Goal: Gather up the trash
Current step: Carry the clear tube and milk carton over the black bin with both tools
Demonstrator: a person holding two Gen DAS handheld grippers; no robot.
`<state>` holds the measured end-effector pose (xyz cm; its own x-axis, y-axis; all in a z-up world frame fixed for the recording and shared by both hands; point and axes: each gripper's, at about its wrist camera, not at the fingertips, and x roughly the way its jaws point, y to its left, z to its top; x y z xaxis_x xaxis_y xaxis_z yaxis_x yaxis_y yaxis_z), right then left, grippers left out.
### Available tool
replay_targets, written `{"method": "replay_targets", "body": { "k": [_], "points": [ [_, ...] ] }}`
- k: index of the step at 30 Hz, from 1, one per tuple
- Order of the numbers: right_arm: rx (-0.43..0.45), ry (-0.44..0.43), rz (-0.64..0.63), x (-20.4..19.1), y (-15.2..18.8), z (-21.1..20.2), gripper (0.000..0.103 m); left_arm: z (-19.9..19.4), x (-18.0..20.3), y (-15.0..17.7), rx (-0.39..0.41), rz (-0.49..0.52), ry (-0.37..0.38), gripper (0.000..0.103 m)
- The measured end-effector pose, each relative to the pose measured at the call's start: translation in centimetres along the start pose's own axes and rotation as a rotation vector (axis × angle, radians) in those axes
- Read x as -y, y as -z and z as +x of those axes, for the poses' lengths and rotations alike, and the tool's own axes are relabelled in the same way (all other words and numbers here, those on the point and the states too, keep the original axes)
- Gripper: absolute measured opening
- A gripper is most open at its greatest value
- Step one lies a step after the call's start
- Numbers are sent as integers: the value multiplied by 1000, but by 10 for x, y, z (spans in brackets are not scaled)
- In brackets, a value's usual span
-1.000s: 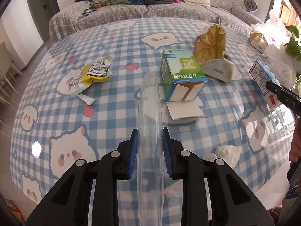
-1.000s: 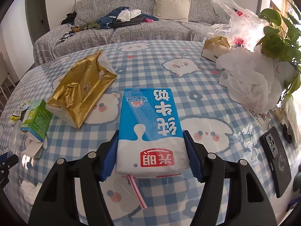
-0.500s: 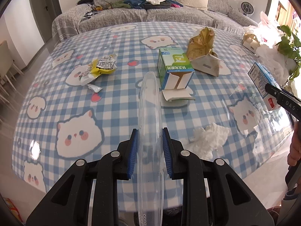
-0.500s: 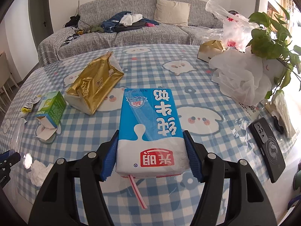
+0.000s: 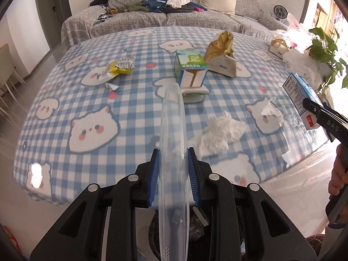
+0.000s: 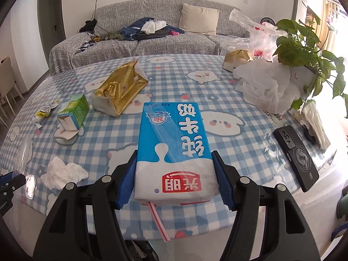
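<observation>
My left gripper (image 5: 173, 174) is shut on a clear plastic lid (image 5: 173, 130) held edge-on, above the table's near edge. My right gripper (image 6: 175, 178) is shut on a blue and white milk carton (image 6: 174, 148) with a red-striped straw (image 6: 157, 221) hanging from it. That carton (image 5: 301, 93) and right gripper also show at the right of the left wrist view. On the checked table lie a crumpled white tissue (image 5: 217, 134), a green carton (image 5: 189, 67) on a torn flap, a gold bag (image 5: 219, 47) and yellow wrappers (image 5: 117, 69).
A black bin bag (image 5: 195, 228) shows below the left gripper, under the table edge. A potted plant (image 6: 304, 50), white plastic bags (image 6: 267, 87) and a black phone (image 6: 295, 152) sit at the table's right. A grey sofa (image 6: 152, 32) stands behind.
Both grippers have drawn back towards the table's near edge and risen a little, still holding the lid and the carton. The table items look farther away.
</observation>
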<state>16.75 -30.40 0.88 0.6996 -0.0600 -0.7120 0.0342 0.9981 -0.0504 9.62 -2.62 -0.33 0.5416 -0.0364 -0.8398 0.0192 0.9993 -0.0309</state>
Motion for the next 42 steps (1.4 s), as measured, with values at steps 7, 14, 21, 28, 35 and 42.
{"method": "replay_targets", "body": {
  "k": [7,14,21,28,35,42],
  "points": [
    [12,-21,14,-1,18,-25,62,-9,2,25,-9,-6,13,25],
    [8,-33,28,0,36,-38,62,-16,3,45,-12,-6,15,25],
    [0,-40,27,-3,60,-49,62,-22,1,59,-18,-23,34,25],
    [-4,-40,25,-4,84,-62,62,-27,5,79,-20,-24,43,25],
    [-28,-50,34,-2,113,-71,62,-29,7,105,-38,-33,48,25],
    [-43,-53,22,-4,138,-79,62,-24,12,131,-63,-34,47,25]
  ]
}}
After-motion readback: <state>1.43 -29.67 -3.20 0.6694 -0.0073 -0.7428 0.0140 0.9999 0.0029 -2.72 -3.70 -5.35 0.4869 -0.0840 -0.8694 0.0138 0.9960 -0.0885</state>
